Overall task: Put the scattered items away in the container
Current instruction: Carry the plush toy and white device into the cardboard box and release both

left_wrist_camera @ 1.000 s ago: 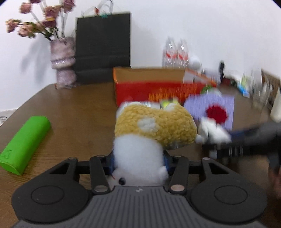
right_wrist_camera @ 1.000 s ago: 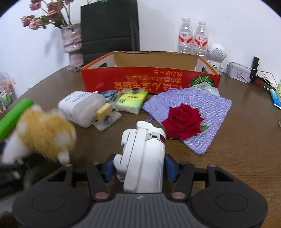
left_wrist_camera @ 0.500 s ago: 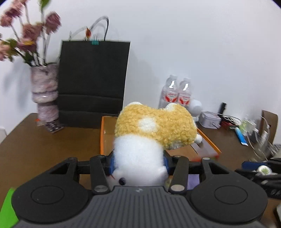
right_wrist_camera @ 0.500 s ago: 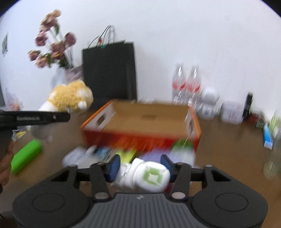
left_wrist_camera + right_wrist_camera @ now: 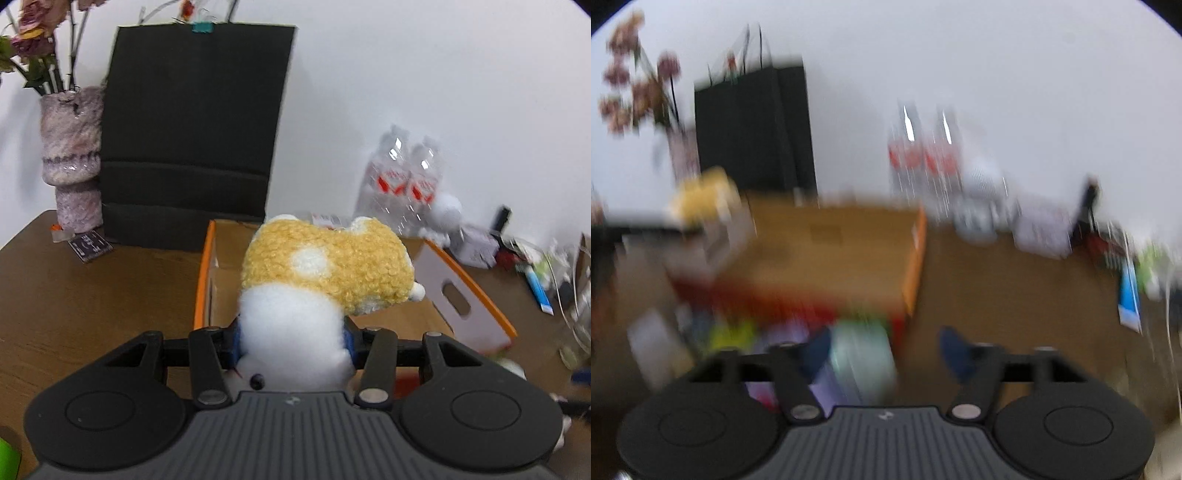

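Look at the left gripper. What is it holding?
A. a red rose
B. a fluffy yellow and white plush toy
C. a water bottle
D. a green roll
B: the left gripper has its blue pads pressed on the white part of the plush toy, over the box.

No text can be read; the red labels on the two water bottles (image 5: 402, 184) are blurred

Box (image 5: 207, 266) on table (image 5: 92, 295), bag (image 5: 192, 122) behind, bottles (image 5: 402, 184) right
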The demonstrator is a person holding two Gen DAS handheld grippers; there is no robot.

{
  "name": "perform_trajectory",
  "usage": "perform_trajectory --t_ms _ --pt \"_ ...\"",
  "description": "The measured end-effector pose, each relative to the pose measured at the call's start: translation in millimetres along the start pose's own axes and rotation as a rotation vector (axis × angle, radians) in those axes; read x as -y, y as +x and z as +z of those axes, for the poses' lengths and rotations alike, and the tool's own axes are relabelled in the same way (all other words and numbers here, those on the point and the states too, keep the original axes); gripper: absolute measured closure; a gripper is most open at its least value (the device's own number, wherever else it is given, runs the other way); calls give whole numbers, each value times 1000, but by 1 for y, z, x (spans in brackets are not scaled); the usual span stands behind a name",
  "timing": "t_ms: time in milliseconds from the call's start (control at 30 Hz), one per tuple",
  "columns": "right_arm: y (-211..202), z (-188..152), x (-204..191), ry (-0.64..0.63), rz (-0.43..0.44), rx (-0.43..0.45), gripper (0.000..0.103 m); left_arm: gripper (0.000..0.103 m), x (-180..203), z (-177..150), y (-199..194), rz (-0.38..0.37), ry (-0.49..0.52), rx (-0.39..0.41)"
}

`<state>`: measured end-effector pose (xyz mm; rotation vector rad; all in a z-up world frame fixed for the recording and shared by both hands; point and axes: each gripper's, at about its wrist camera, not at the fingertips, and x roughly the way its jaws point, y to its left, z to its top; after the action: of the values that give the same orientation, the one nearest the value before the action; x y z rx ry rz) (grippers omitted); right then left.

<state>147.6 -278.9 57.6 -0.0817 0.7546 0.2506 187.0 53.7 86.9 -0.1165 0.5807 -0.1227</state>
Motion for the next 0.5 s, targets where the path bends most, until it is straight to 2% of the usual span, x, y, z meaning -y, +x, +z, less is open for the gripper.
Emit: perform_trajectory --t_ms 67,133,200,233,300,333,367,400,433,467,500 --pt "4 -26 13 142 -45 -73 31 55 2 -2 -7 5 5 16" --pt "0 -40 14 224 -58 -21 22 54 5 0 -14 9 7 33" --pt "3 -41 15 325 -53 27 6 54 6 3 -18 3 -7 46" --pt "7 -39 14 335 -49 46 3 54 6 4 -21 -3 -16 52" --pt "23 -35 9 260 -16 105 6 54 6 5 -23 -19 -29 55" --pt "28 -33 6 223 -36 113 9 54 6 5 -24 -23 -29 57" --pt "29 -29 2 207 -105 90 21 54 7 5 -26 -22 -26 60" --pt "24 -28 0 213 -152 71 27 54 6 5 -28 -20 -20 65" --pt "12 -30 -1 225 -175 77 24 54 5 6 -29 -17 -16 72" --pt "2 -34 -2 236 -181 91 13 54 4 8 -29 -14 -16 77" --pt "-3 -39 -1 262 -193 82 9 54 2 9 -28 -14 -19 78"
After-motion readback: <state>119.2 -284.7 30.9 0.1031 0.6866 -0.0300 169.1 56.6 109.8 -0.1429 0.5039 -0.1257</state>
